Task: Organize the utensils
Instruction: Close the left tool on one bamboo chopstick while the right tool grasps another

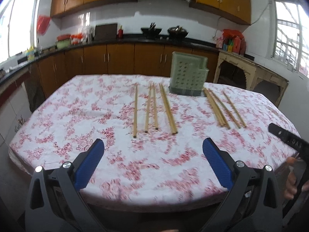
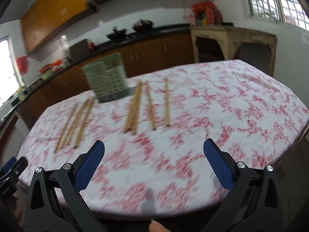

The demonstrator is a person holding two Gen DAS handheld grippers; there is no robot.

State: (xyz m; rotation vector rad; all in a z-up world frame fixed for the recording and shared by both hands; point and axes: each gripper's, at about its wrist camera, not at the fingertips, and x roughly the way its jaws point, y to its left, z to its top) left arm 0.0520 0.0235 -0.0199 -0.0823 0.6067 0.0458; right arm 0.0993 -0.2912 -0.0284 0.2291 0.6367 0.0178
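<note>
Several wooden chopsticks lie on the table in two groups, a left group [image 1: 152, 109] and a right group [image 1: 222, 108]. A pale green perforated utensil holder [image 1: 188, 73] stands upright behind them on a dark base. In the right wrist view the holder [image 2: 107, 77] is at upper left, with one chopstick group [image 2: 74, 123] left and one [image 2: 148, 104] in the middle. My left gripper [image 1: 153, 145] is open and empty above the near table edge. My right gripper [image 2: 154, 145] is open and empty, also short of the chopsticks.
The table [image 1: 77, 116] wears a red-and-white floral cloth. The other gripper's black body [image 1: 289, 141] shows at the right edge. Kitchen counters with brown cabinets [image 1: 119, 58] run behind, and a worn cream side table [image 1: 251, 71] stands at back right.
</note>
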